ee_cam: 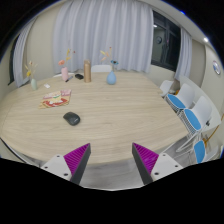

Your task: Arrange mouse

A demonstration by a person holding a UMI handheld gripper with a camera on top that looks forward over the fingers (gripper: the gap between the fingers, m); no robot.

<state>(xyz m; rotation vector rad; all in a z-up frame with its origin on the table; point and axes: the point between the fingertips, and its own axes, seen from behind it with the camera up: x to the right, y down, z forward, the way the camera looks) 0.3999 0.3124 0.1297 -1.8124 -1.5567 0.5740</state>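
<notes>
Tongs, mine: two fingers at the near edge of the view, each with a magenta pad on its inner face, left pad and right pad. They stand spread wide with nothing between them, held above the near rim of the desk.

Desk: large, oval, pale wood grain, running from just under my fingers to the far curtain.

Mouse: dark, small, lying flat on the desk well ahead of my left finger and a little to its left, apart from everything else.

Flat item: reddish and white, possibly a packet or booklet, lying beyond the mouse toward the left of the desk; I cannot tell what it is.

Far group along the back rim: a tan upright bottle or flask, a blue rounded vase to its right, and a pinkish object to its left, too small to identify.

Chairs: blue seats with white frames, ranged along the right side of the desk.

Curtain: pale, pleated, hanging behind the desk across the back wall.
</notes>
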